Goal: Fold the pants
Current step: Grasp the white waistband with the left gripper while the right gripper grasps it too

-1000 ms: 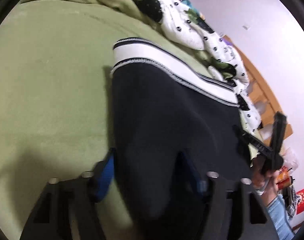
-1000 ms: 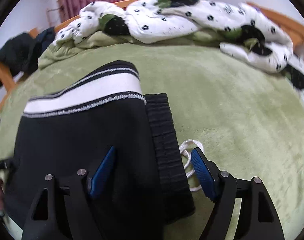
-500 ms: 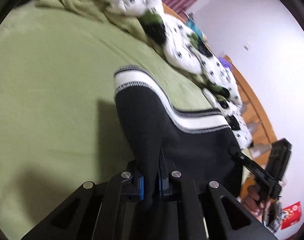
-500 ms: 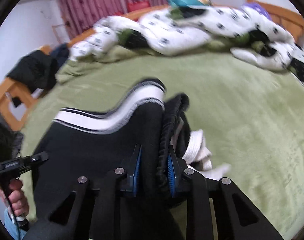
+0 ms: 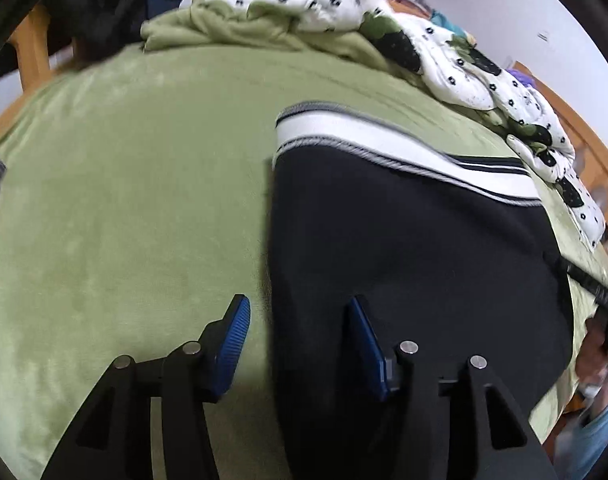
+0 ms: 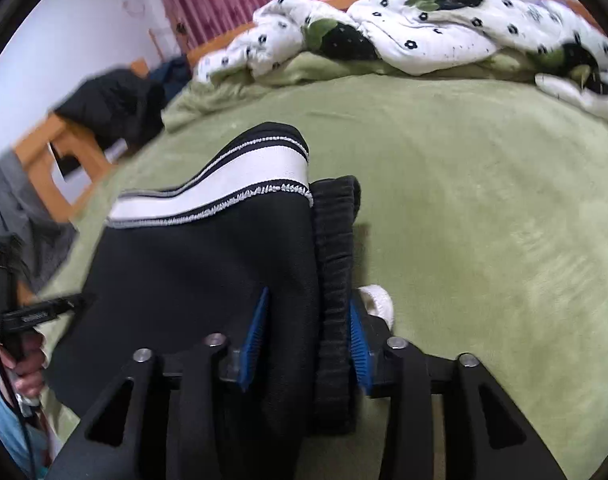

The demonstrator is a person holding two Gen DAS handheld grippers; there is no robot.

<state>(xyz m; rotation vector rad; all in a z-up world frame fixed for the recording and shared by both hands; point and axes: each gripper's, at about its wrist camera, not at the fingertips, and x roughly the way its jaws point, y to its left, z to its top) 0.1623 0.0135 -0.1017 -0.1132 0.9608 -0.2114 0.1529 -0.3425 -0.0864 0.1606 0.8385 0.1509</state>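
Each gripper (image 5: 298, 330) (image 6: 308, 326) was black, with two blue ribbed pads (image 5: 232, 330) and round silver screws (image 6: 215, 340). At eight o'clock, a hand (image 6: 28, 372) wore a light blue sleeve (image 6: 4, 428); a thin black cable (image 6: 8, 380) ran beside it.

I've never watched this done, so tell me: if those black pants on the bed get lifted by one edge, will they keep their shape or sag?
Probably sag: the black pants lie soft and flat on the green blanket. The ribbed waistband looks thicker and may hang heavier. The plush blanket likely grips the fabric rather than letting it slide.
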